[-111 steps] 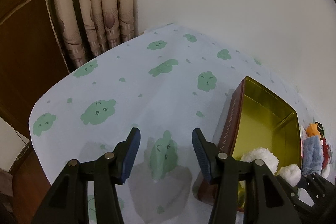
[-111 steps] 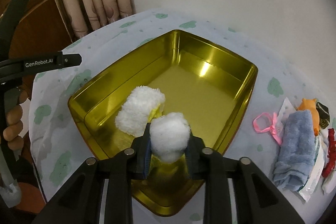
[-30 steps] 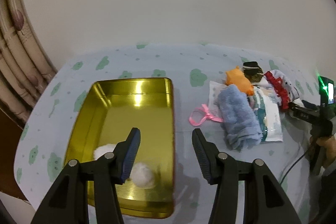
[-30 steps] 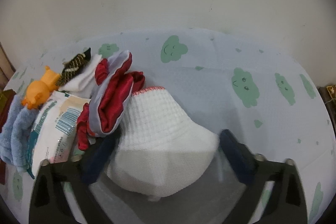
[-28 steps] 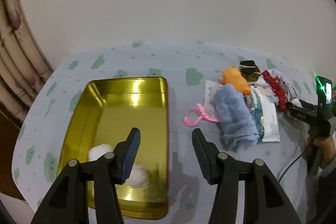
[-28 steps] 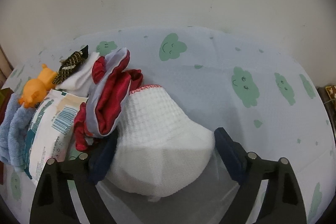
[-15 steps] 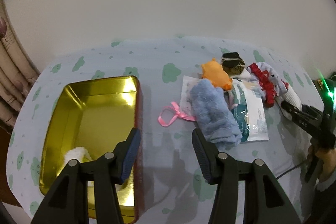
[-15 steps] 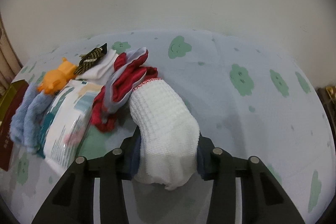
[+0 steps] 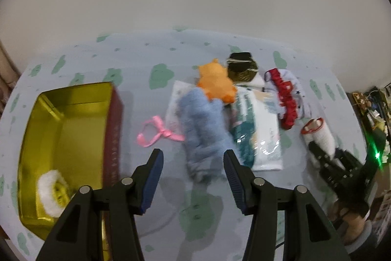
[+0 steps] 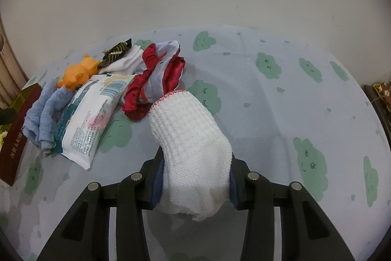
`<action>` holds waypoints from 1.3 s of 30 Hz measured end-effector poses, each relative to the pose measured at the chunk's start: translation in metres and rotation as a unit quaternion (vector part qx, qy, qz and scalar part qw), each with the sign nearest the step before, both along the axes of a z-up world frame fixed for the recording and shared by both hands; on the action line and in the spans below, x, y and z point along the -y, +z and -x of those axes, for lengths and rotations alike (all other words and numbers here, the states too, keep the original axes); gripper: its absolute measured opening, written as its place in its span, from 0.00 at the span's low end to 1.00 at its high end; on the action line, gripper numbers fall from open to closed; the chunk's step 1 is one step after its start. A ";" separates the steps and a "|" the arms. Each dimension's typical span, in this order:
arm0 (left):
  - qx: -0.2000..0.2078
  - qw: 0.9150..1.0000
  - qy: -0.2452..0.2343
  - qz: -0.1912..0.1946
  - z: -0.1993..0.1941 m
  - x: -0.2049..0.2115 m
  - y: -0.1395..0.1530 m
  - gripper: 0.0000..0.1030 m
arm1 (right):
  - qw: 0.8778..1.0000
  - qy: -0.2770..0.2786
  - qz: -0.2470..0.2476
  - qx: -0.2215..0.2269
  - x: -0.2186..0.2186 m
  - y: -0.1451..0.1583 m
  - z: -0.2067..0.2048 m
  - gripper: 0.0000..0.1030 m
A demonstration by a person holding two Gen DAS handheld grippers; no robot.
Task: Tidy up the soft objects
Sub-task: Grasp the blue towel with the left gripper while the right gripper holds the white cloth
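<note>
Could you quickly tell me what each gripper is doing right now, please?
Left gripper: open, holding nothing, above the blue towel.
Right gripper: jaws have just closed on the white waffle cloth.

The right gripper [image 10: 194,184], whose jaws stood wide around the white waffle-knit cloth [image 10: 193,151] a second ago, has closed and now pinches it between both pads, bunching it into a narrow roll with its red-stitched edge raised clear of the red satin garment [image 10: 156,82]. Seconds earlier this gripper held a white pompom over the gold tin [image 9: 61,136]. The left gripper [image 9: 193,175], jaws unchanged, has swung from the tin toward the pile, so that the blue towel [image 9: 205,133] now lies between its fingertips and the tin has slid to the left edge.
</note>
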State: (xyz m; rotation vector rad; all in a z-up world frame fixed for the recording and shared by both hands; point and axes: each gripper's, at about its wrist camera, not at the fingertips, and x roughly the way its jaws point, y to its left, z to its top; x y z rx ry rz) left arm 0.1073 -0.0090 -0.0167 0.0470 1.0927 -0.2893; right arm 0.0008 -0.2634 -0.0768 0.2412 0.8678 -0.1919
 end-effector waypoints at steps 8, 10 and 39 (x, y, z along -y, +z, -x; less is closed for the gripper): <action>-0.040 0.999 0.004 -0.006 -0.033 0.038 -0.014 0.51 | 1.000 0.000 -0.019 0.002 0.003 -0.002 -0.001 0.40; -0.037 0.999 0.010 -0.024 -0.040 0.044 -0.019 0.51 | 1.000 0.000 -0.018 0.002 0.002 -0.002 0.000 0.40; -0.049 0.999 0.002 -0.018 -0.035 0.027 -0.013 0.25 | 1.000 0.002 -0.020 0.000 0.001 -0.004 0.000 0.44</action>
